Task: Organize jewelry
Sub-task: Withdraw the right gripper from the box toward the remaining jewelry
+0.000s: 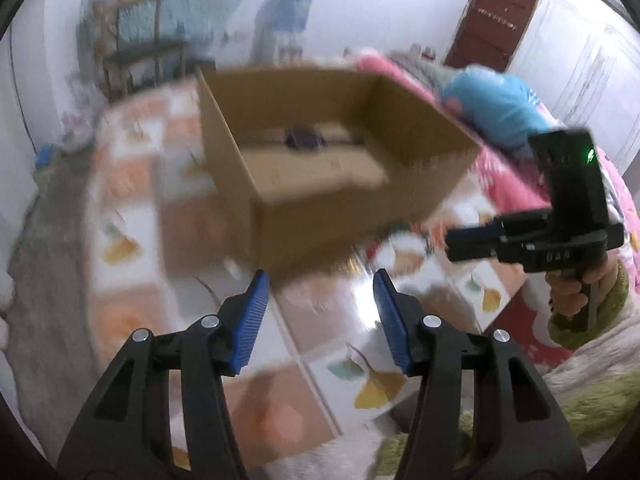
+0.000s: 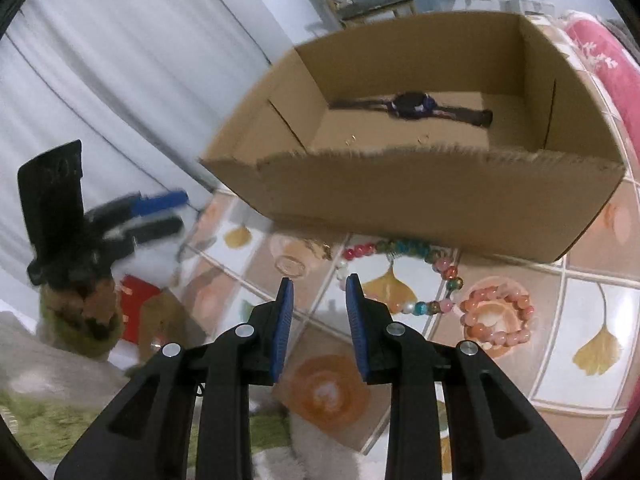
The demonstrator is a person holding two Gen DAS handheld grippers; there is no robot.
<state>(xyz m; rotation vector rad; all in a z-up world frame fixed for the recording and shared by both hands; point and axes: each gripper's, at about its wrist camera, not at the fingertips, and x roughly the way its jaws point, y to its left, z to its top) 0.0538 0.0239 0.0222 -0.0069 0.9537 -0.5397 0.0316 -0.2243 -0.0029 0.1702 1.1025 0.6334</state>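
Observation:
An open cardboard box [image 2: 400,200] stands on a table with a ginkgo-leaf cloth [image 2: 520,392]. A dark wristwatch [image 2: 412,106] lies flat on the box floor. In front of the box lie a multi-coloured bead strand [image 2: 450,276] and a coiled pink bead bracelet [image 2: 496,316]. My right gripper [image 2: 319,282] hovers open just left of the strand, nothing between its blue pads. The left wrist view is blurred. It shows the box [image 1: 320,152], the watch [image 1: 304,138] and my left gripper [image 1: 320,280], wide open and empty, before the box. My left gripper [image 2: 176,212] is also in the right wrist view, off the table's left side.
A small clear object [image 2: 290,266] sits on the cloth near my right fingertips. A red packet [image 2: 138,312] lies at the table's left edge. A pink blanket [image 1: 500,168] and a blue pillow [image 1: 492,104] lie to the right, a wooden chair [image 1: 132,40] behind.

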